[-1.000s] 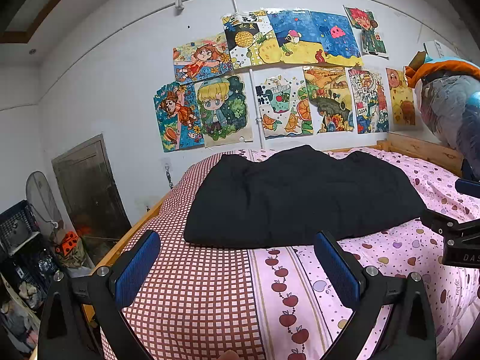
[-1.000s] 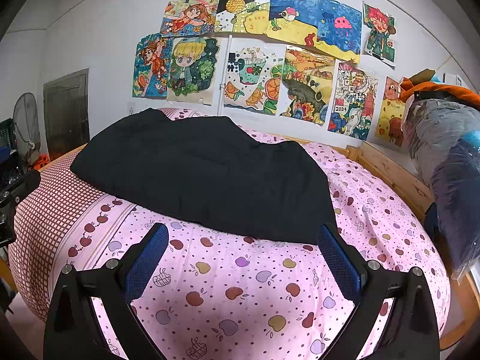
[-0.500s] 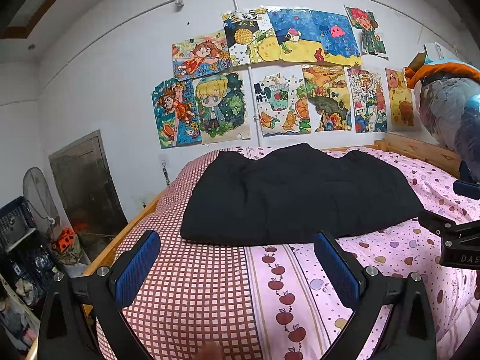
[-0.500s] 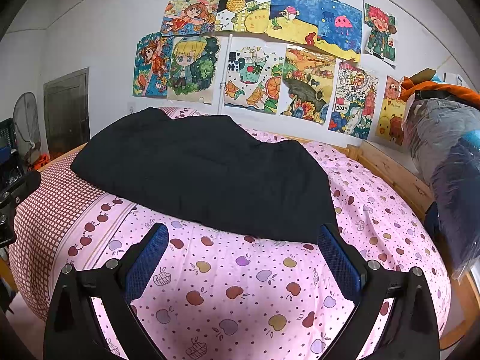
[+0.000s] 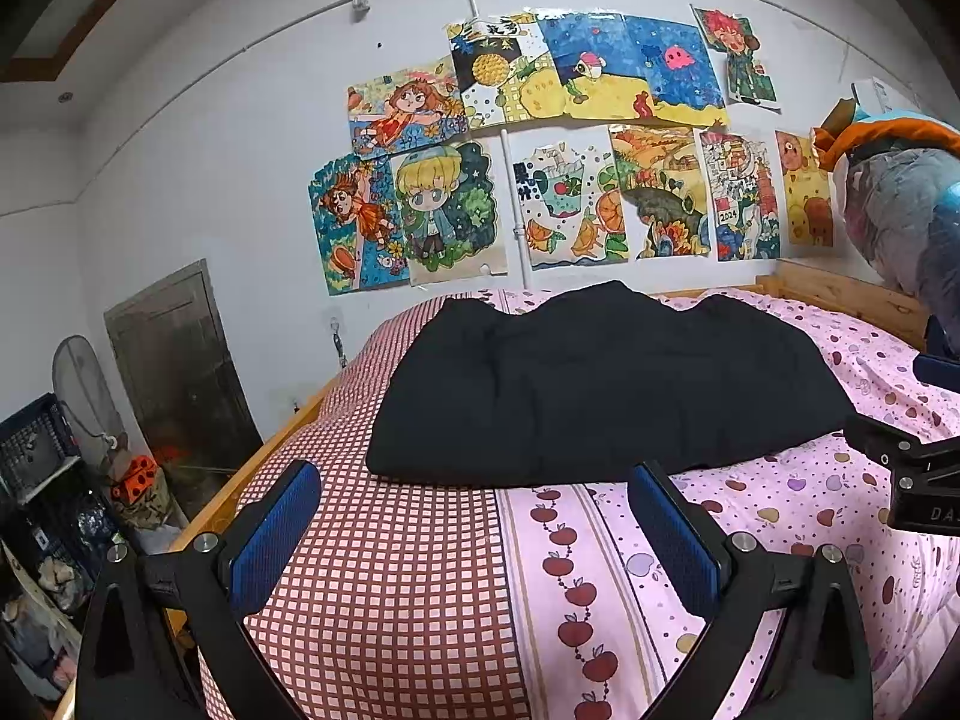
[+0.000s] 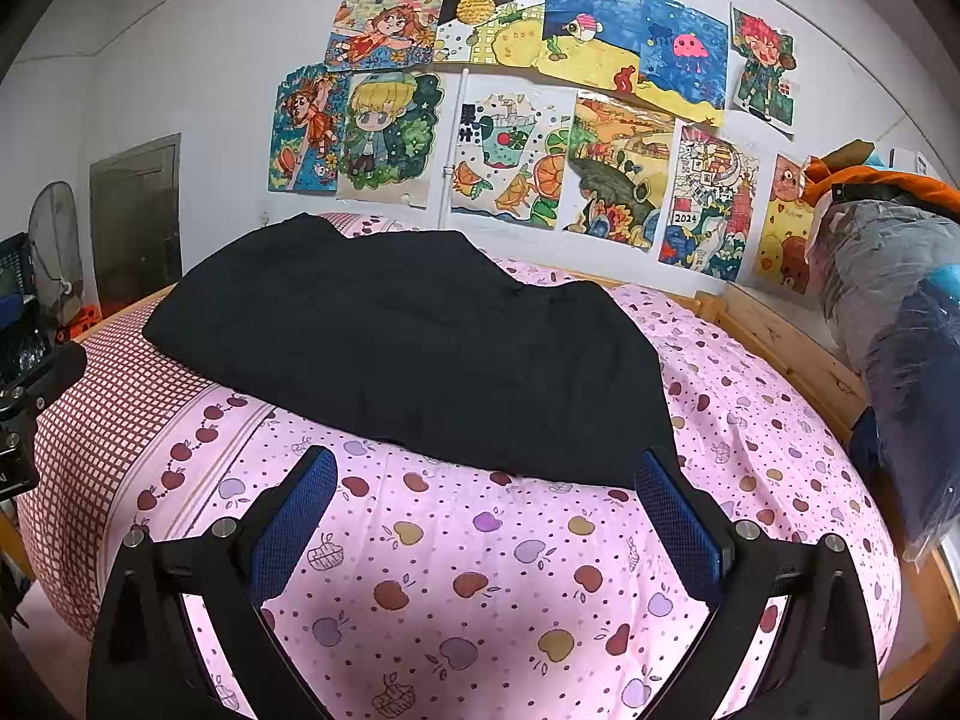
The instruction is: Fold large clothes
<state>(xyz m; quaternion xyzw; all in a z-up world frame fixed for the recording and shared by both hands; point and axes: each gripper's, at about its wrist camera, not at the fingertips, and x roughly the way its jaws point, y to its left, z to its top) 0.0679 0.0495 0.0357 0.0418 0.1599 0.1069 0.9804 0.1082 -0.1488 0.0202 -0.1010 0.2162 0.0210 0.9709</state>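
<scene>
A large black garment (image 5: 600, 384) lies spread flat on the bed, also seen in the right wrist view (image 6: 414, 348). My left gripper (image 5: 474, 516) is open and empty, hovering above the red checked and pink sheet just short of the garment's near left edge. My right gripper (image 6: 486, 504) is open and empty above the pink apple-print sheet (image 6: 480, 588), its blue pads (image 6: 678, 522) close to the garment's near right corner. The right gripper's black body shows at the right edge of the left wrist view (image 5: 906, 468).
The bed has a wooden frame (image 6: 786, 348) along the far right. Bagged bedding and clothes (image 6: 894, 312) are stacked at the right. A wall with drawings (image 5: 540, 180) is behind the bed. A door (image 5: 180, 384), fan and crates (image 5: 42, 480) stand at the left.
The left wrist view has risen and drawn back slightly, so the garment sits a little farther off. The right gripper has barely moved. Both stay open.
</scene>
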